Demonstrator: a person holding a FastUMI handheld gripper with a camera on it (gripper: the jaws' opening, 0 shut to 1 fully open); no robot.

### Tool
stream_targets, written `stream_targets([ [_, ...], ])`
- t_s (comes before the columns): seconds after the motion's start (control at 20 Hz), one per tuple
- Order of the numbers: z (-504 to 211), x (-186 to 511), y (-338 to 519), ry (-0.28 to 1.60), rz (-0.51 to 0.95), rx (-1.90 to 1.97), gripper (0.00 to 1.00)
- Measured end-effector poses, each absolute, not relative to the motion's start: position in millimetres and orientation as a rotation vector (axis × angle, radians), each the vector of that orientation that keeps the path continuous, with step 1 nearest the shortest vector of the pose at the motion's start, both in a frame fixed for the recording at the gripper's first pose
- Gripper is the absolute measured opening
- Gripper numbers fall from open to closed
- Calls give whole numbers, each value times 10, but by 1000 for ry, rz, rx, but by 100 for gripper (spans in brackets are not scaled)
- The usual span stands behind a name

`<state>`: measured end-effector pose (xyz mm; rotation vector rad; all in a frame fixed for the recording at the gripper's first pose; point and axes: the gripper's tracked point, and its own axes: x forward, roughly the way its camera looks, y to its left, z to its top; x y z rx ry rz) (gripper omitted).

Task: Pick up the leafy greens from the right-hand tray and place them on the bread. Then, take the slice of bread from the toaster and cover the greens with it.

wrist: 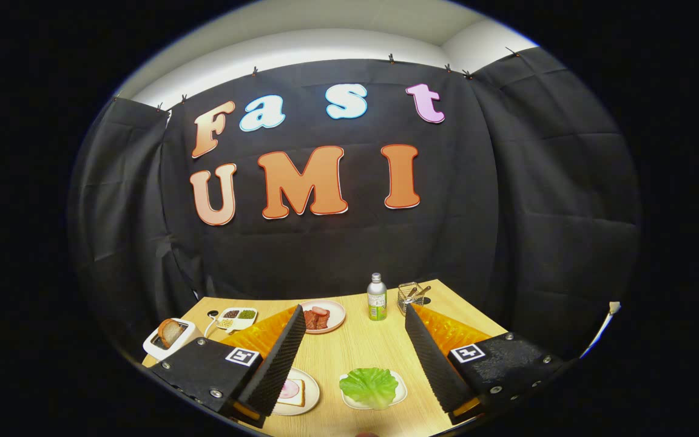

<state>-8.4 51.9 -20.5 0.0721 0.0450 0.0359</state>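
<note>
Tongs [355,358] spread wide above leafy greens [369,385]; green-labelled bottle [377,297] beyond, writing unreadable.

The gripper [355,325] hangs above the table with its two fingers [276,364] spread wide apart, tips angled inward toward the far side, apparently gripping nothing.

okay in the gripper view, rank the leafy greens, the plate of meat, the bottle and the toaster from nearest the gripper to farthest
Gripper open, holding nothing.
1. Leafy greens: on their tray between the fingers, nearest.
2. Plate of meat: beyond the left finger's tip, mid-table.
3. Bottle: farther back, near the wall, slightly past the meat.
Toaster: off beyond the left finger; too oblique to rank against the plate.
</note>
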Motion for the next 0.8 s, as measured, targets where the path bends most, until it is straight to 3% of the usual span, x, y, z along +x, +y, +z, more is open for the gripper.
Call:
stream_targets([
  [0.4,-418,41,483,104,41,1,99],
  [0.8,-1239,277,525,376,105,-19,99],
])
